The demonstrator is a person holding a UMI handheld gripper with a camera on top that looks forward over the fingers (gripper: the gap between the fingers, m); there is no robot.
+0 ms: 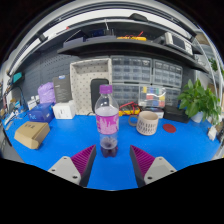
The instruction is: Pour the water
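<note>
The hand-held gripper (107, 160) is released, its fingers spread wide. The bottle (106, 121), purple-capped, stands upright on the blue desk (40, 165) just ahead of the fingers, centred on the gap and untouched. A woven cup (147, 123) stands to its right, slightly farther.

Risks, as judged:
- An off-centre approach lets one finger strike first and topple the tall, narrow bottle.
- A low grasp on the smooth wall may slip during tilting.

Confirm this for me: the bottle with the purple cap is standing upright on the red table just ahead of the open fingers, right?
Not quite: the table is blue, not red, as the gripper view shows. The bottle with the purple cap does stand upright on it, just ahead of the open gripper.
</note>
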